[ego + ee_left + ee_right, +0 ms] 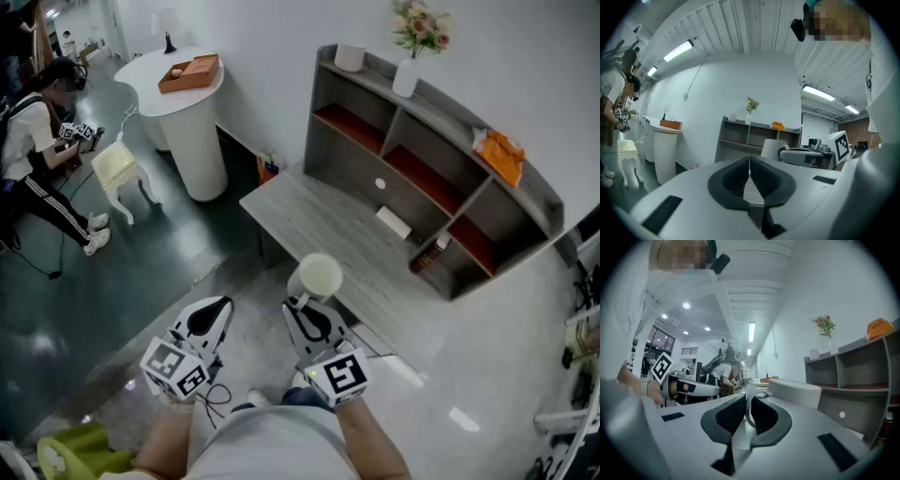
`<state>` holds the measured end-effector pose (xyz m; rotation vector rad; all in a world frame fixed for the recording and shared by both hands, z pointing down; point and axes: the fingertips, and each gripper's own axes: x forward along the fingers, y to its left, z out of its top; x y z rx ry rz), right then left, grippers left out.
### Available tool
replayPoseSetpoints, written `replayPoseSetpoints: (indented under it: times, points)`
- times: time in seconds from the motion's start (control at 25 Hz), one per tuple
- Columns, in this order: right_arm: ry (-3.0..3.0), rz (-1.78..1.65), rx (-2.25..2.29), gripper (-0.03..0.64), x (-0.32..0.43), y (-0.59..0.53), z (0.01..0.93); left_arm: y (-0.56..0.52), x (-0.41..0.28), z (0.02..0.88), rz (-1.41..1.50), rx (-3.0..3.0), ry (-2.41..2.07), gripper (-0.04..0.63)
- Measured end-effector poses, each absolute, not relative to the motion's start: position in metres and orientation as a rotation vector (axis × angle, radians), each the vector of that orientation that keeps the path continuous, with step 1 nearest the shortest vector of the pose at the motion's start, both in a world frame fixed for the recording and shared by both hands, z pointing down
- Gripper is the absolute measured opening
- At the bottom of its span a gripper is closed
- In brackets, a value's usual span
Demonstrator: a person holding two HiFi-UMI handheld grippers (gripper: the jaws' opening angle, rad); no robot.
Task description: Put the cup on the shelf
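The right gripper [302, 307] pinches the handle of the white cup [317, 278], held aloft; placing it on the shelf [448, 120] ahead remains. The left gripper [211, 317] is pressed together, empty.

A person [28, 141] is being cut off by the left edge of the head view. A yellow-green object [75, 452] is running off the bottom edge at the lower left, with too little showing to name it. Only slivers of a rack [583, 342] are showing at the far right edge. A bottle-like item [433, 251] in the lower right compartment of the shelf [325, 122] is appearing too small to identify. In the right gripper view, the right gripper [746, 401] is hiding the lower body of the cup [794, 392].
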<state>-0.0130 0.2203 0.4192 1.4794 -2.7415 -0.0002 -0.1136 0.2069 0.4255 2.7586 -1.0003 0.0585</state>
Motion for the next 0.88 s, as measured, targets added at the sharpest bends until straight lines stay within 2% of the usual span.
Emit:
replayPoseSetpoints:
  times: [0.6,0.88]
  points:
    - [-2.808,-0.046,1.428,0.041,0.071,0.175,0.419,0.158,-0.009,0.428,0.119,2.771,-1.009,0.017]
    - [-2.795,-0.08,1.426,0.041,0.096,0.158,0.42,0.146,0.016,0.431,0.133,2.768,-1.02,0.017]
